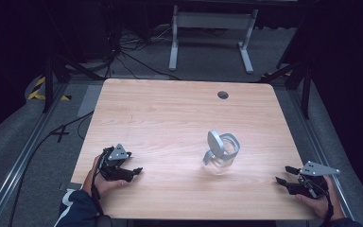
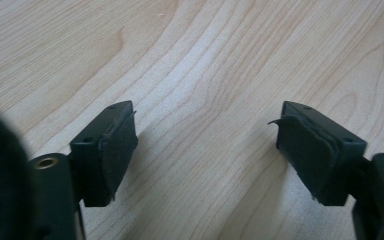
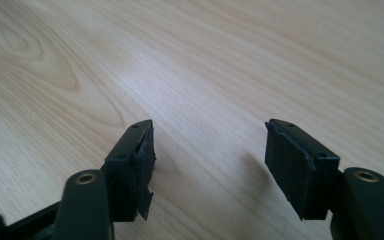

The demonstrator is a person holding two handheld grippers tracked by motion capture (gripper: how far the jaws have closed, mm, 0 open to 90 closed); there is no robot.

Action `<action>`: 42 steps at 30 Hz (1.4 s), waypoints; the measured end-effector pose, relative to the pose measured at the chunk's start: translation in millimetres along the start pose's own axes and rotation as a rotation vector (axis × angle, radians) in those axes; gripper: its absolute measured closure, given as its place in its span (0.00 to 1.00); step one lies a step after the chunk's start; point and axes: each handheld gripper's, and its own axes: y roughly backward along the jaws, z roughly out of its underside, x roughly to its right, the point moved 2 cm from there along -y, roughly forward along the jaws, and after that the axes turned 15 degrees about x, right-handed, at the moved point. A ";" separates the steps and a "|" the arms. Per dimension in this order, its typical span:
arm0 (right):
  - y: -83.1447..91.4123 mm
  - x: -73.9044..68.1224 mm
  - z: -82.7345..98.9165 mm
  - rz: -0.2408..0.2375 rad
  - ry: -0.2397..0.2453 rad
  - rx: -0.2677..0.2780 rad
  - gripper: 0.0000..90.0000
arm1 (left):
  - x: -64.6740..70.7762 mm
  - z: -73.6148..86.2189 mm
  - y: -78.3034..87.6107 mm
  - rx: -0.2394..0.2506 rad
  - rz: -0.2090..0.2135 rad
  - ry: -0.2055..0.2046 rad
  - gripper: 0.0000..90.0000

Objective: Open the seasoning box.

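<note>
A clear glass jug (image 1: 222, 152) with a grey lid and handle stands right of the middle of the wooden table (image 1: 170, 118); its lid is flipped up. My left gripper (image 1: 133, 172) rests low at the table's near left corner, held by a hand, jaws open and pointing right. My right gripper (image 1: 285, 174) sits at the near right edge, jaws open and pointing left toward the jug. In the left gripper view the open gripper (image 2: 205, 145) has bare wood between its pads. In the right gripper view the gripper (image 3: 210, 150) is likewise open over bare wood.
A round cable hole (image 1: 223, 95) sits near the table's far edge. Beyond the table stand a white frame (image 1: 212, 35) and dark cables on grey floor. Metal rails run along both sides of the table.
</note>
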 end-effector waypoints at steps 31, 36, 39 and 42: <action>-1.5 6.0 4.4 0.002 -0.067 -0.001 0.22 | 1.2 0.6 -1.8 -0.005 -0.002 0.004 0.15; -2.6 7.5 4.0 0.010 -0.069 -0.006 0.20 | 1.6 0.8 -1.7 -0.004 -0.007 0.007 0.15; -2.8 7.5 4.1 0.010 -0.069 -0.004 0.20 | 0.9 0.6 -1.8 -0.005 -0.003 0.003 0.15; -2.8 7.6 4.0 0.009 -0.069 -0.004 0.20 | 0.8 0.4 -1.9 -0.005 -0.003 0.004 0.14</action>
